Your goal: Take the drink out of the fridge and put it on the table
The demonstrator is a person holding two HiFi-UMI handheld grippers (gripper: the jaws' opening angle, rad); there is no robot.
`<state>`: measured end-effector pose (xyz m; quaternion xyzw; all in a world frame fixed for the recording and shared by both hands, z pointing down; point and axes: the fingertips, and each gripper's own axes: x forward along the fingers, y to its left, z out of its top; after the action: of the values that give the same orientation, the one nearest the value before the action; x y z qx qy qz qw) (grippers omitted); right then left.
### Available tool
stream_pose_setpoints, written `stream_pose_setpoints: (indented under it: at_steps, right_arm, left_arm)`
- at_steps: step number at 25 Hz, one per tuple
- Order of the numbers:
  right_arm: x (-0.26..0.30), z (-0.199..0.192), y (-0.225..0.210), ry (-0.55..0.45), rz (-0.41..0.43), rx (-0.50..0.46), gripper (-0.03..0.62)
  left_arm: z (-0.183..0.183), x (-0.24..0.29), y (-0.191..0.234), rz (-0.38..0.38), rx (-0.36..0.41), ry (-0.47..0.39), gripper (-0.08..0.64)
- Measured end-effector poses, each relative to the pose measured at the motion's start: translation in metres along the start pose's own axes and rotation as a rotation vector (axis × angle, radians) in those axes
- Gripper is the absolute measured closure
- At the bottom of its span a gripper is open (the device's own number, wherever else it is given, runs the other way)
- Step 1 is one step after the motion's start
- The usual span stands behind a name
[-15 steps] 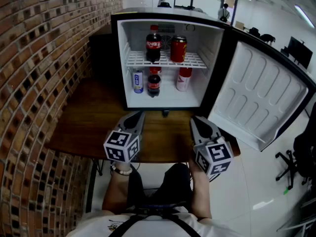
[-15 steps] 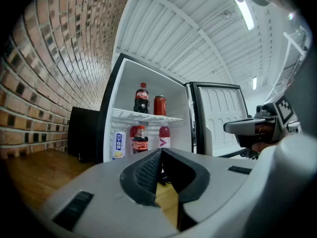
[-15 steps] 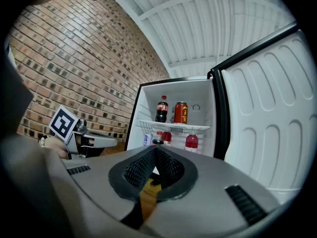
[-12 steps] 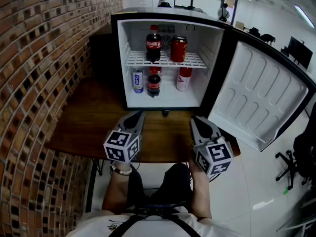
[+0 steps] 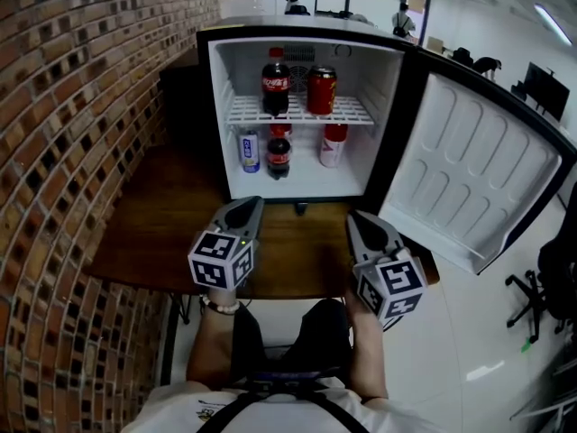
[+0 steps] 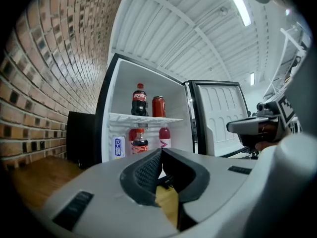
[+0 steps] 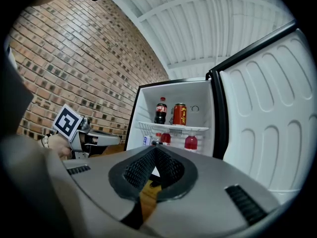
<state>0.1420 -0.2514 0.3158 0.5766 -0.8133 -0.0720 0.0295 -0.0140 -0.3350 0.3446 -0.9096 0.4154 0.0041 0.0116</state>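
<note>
- Two grippers are held low over the near edge of the table (image 5: 153,233). Both point at the open fridge (image 5: 219,106).
- The left gripper (image 5: 244,207) is on the left. Its jaws are pressed together with nothing in them.
- The right gripper (image 5: 360,221) is well apart from it. Its jaws are together too, and empty.
- The drinks are far inside the fridge: a cola bottle (image 5: 275,83) and a red can (image 5: 321,91) on the top shelf, more below.
- The fridge door (image 5: 478,170) hangs open on the right.
</note>
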Motion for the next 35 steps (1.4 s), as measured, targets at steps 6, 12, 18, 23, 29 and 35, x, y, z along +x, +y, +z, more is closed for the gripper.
stream_pose_setpoints:
  at_steps: [6,12,18,23,29,35]
  right_arm:
    - [-0.002,0.003,-0.002,-0.008,-0.002,0.003,0.576]
    - [-0.006,0.007,-0.008,-0.017,-0.011,0.003,0.575]
    - [-0.007,0.007,-0.012,-0.024,-0.016,0.012,0.576]
    - [-0.009,0.008,-0.015,-0.03,-0.025,0.018,0.576]
    - [-0.009,0.006,-0.018,-0.03,-0.028,0.025,0.577]
    - [-0.011,0.004,-0.019,-0.027,-0.032,0.023,0.576]
  left_arm:
    - [0.02,0.014,0.009,0.011,0.04,0.0,0.467]
    - [0.052,0.031,0.021,0.026,0.049,-0.033,0.353]
    - [0.089,0.062,0.028,0.0,0.042,-0.05,0.202]
    - [0.116,0.082,0.031,-0.013,0.05,-0.07,0.165]
    - [0.136,0.105,0.041,-0.004,0.044,-0.083,0.133]
    - [0.139,0.145,0.058,0.026,0.032,-0.033,0.083]
